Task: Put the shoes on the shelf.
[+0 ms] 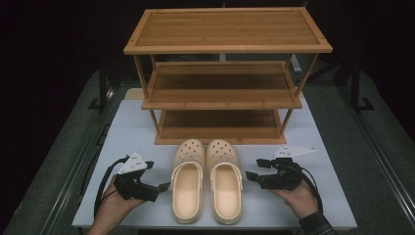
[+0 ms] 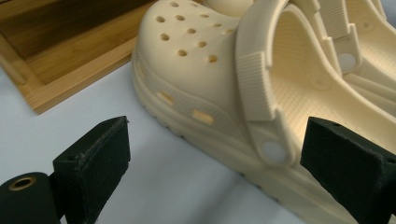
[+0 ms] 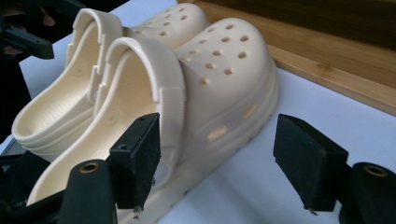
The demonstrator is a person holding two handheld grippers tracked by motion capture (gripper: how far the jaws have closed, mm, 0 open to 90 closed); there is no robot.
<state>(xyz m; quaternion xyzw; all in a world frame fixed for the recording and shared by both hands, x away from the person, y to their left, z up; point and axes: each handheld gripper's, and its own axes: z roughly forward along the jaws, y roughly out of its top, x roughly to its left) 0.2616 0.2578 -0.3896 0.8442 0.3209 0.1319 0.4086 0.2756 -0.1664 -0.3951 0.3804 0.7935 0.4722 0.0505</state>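
We see the wooden rack first, three slatted shelves standing at the far half of the white table, its bottom shelf level with the tabletop. Just in front of it lie two cream clogs side by side, flanks touching, toes pointing at the rack and heels toward the person: the left clog and the right clog. Nothing lies between their toes and the rack's bottom shelf.

From the high view we get the whole layout: the left gripper sits just beside the outer flank of the left clog, the right gripper just beside the outer flank of the right clog, each held in a hand that enters from the near edge.

The gripper views add what the high view cannot resolve. In the left gripper view, the left gripper's black jaws stand wide apart and clamp nothing; the left clog's side and its strap rivet lie beyond them. In the right gripper view, the right gripper's jaws are likewise parted and hold nothing, with the right clog's flank beyond the gap; whether either pad touches the clog we cannot tell.
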